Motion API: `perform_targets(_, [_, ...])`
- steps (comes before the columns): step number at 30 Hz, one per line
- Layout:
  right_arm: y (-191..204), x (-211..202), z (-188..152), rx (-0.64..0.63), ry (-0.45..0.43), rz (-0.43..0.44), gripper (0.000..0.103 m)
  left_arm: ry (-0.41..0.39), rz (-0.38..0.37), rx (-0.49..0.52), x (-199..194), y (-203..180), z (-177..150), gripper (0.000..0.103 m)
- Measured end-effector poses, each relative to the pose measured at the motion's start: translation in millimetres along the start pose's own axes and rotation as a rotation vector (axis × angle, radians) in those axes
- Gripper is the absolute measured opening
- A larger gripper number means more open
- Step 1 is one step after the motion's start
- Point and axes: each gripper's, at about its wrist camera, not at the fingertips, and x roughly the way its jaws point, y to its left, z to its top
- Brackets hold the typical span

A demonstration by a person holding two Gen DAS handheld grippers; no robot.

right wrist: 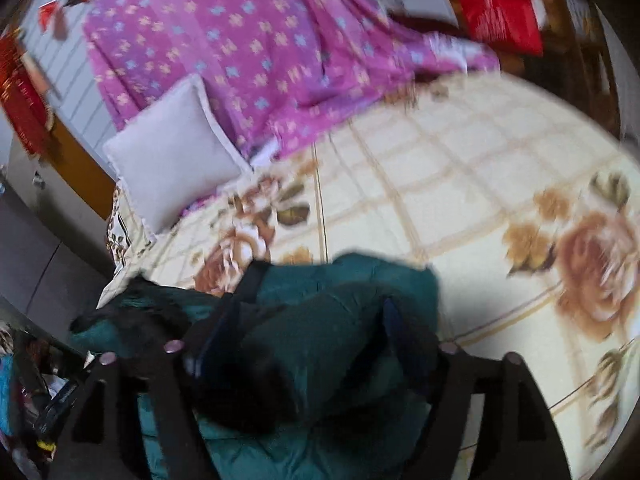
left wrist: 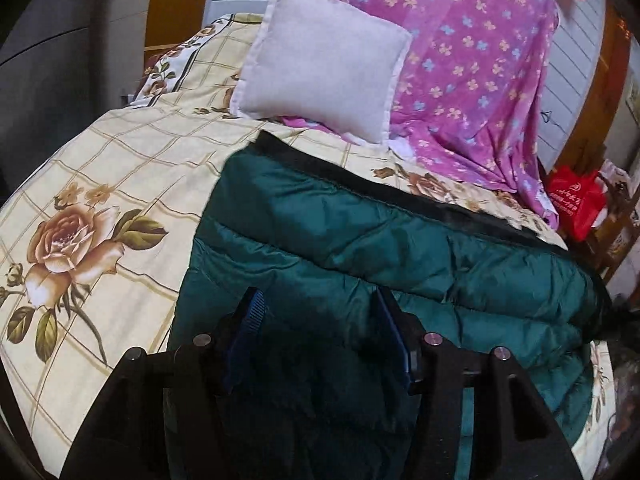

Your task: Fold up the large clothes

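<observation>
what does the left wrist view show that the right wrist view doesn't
Only the left wrist view shows the green jacket spread wide and flat with its dark trim running along the far edge, seen sharply past the open left gripper.

Only the right wrist view, which is blurred, shows a bunched part of the jacket between the open right gripper fingers, plus clutter beyond the bed edge at lower left.

Both show the rose-print bedspread, white pillow, purple flowered sheet and red bag.

Bed with cream rose-print checked cover carries a dark green quilted puffer jacket, pale grey square pillow and purple floral sheet.
</observation>
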Motion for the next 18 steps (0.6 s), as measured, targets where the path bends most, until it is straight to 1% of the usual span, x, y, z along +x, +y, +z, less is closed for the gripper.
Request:
perform_targets(2, [9.3, -18.4, 3.5, -0.025, -0.040, 0.015, 0.078, 0.002, 0.008, 0.003, 2.2, 0.1, -1.4, 0.046])
perform_targets(4, [21.9, -26.1, 3.3, -0.057, -0.042, 0.056, 0.079, 0.005, 0.016, 0.008, 4.1, -0.7, -2.3, 0.046])
perform_targets(6, [41.8, -23.5, -4.2, -0.119, -0.005, 0.101, 0.079, 0.007, 0.022, 0.011, 5.4, -1.3, -3.4, 0.046])
perform_targets(10, [76.4, 4.9, -25.4, -0.232, 0.103, 0.114, 0.079, 0.011, 0.026, 0.016, 6.4, -1.1, -2.5, 0.046])
perform_targets(14, [95.4, 33.3, -39.6, -0.311, 0.129, 0.055, 0.079, 0.015, 0.037, 0.039, 8.3, -4.3, -1.9, 0.046])
perform_targets(18, [109.5, 61.8, -39.8, -0.426, 0.125, -0.071, 0.079, 0.016, 0.044, 0.054, 12.3, -7.9, 0.3, 0.046])
